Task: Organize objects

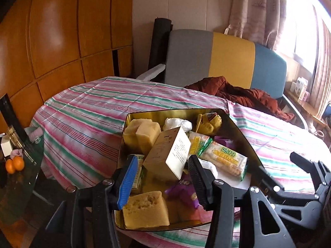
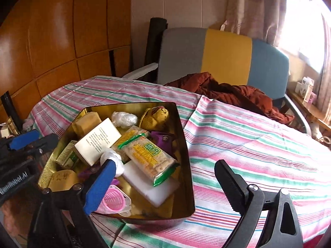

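Observation:
A gold metal tin (image 1: 240, 128) (image 2: 187, 165) sits on the striped table, full of things: yellow sponge blocks (image 1: 144, 209), a beige box (image 1: 167, 155) (image 2: 97, 140), green-and-yellow snack packs (image 1: 223, 161) (image 2: 149, 155), purple packets (image 1: 182, 188), a white block (image 2: 151, 186), a pink lid (image 2: 115, 202). My left gripper (image 1: 161, 184) is open and empty, hovering over the tin's near end. My right gripper (image 2: 167, 186) is open and empty, its blue finger over the tin, its black finger over the cloth to the right. The right gripper also shows in the left wrist view (image 1: 293, 177).
The round table has a pink, green and white striped cloth (image 1: 86, 119) (image 2: 258, 144). A rust-red garment (image 1: 244, 93) (image 2: 227, 91) lies on a grey, yellow and blue chair (image 1: 227, 60) behind. Two oranges (image 1: 14, 164) sit on a glass side table at left.

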Demonstrator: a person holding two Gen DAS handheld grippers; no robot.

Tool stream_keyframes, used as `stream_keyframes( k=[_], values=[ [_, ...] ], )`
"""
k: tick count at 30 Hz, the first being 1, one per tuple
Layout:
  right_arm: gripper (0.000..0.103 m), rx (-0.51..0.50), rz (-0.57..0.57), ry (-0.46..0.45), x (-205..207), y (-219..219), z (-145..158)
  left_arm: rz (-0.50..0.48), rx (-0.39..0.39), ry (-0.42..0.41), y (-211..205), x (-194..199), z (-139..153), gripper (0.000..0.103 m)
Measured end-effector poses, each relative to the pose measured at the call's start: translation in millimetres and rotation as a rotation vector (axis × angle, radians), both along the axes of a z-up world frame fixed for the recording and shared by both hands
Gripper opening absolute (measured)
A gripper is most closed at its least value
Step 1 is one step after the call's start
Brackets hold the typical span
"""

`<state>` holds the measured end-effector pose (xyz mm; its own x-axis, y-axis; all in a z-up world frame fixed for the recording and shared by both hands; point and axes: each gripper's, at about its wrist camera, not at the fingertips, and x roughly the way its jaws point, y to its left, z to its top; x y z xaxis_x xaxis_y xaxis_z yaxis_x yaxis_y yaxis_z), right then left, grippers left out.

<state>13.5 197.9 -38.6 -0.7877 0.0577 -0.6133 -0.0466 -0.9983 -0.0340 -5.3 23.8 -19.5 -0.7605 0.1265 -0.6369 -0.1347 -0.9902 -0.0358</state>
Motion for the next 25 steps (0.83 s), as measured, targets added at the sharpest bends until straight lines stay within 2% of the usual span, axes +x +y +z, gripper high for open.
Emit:
stream_keyframes(
  k=[18, 25],
  values=[
    [0.099, 0.004, 0.026, -0.008, 2.1, -7.8, -3.9, 0.009, 0.024, 0.01, -2.5, 2.0, -4.2, 0.051],
    [0.1, 0.003, 0.027, -0.012, 0.9, -8.0, -5.7, 0.021, -0.005, 0.023, -2.4, 1.8, -5.7, 0.051]
  ],
)
